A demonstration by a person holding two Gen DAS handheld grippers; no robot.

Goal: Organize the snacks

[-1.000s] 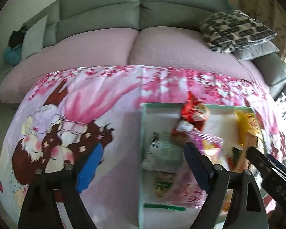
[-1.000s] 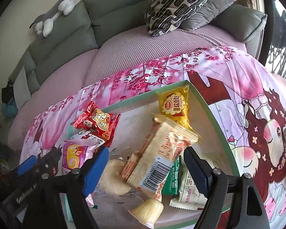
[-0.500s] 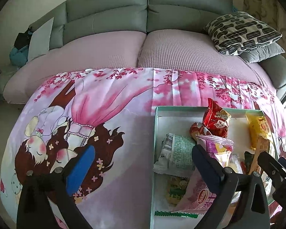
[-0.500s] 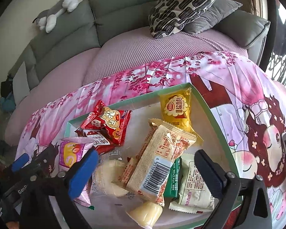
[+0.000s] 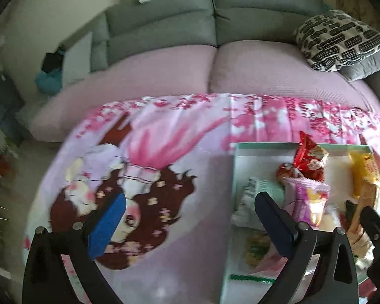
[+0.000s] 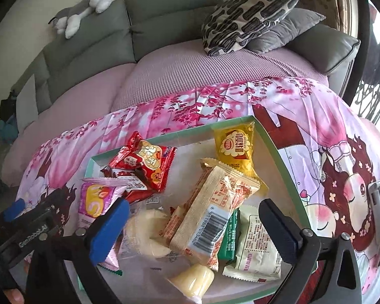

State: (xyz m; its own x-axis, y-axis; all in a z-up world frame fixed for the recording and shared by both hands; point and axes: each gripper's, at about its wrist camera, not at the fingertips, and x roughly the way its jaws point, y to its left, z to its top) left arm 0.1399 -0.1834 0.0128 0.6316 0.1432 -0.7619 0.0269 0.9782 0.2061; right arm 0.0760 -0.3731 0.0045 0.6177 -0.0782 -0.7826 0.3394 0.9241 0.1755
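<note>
- The right gripper (image 6: 192,225) is seen with its blue-padded fingers (image 6: 109,230) spread wide and nothing between them, hung over the near end of the shallow green-rimmed white tray (image 6: 278,152).
- The left gripper (image 5: 187,220) is likewise wide and unloaded; one finger is over the pink cartoon-print cloth (image 5: 164,152) covering the bench, the other over the tray's left edge.
- Under the right gripper a heap is found: a pale yellow jelly cup (image 6: 195,278), a cream wrapped bar with a barcode (image 6: 210,217) lying across a green packet (image 6: 229,238) and a white sachet (image 6: 255,248), and a round pale bun in clear wrap (image 6: 147,230).
- Farther in, a pink-and-yellow pouch (image 6: 96,202), red foil packets (image 6: 144,162) and a yellow bread packet (image 6: 234,147) are seen (all inside the tray).
- Beyond, a sofa with a lilac seat cover (image 6: 190,76) is visible.
- The snacks are judged gathered yet jumbled; whether sorting is starting or ending cannot be settled. Any pick from the overlapping heap would call for a single wrapper to be isolated.
</note>
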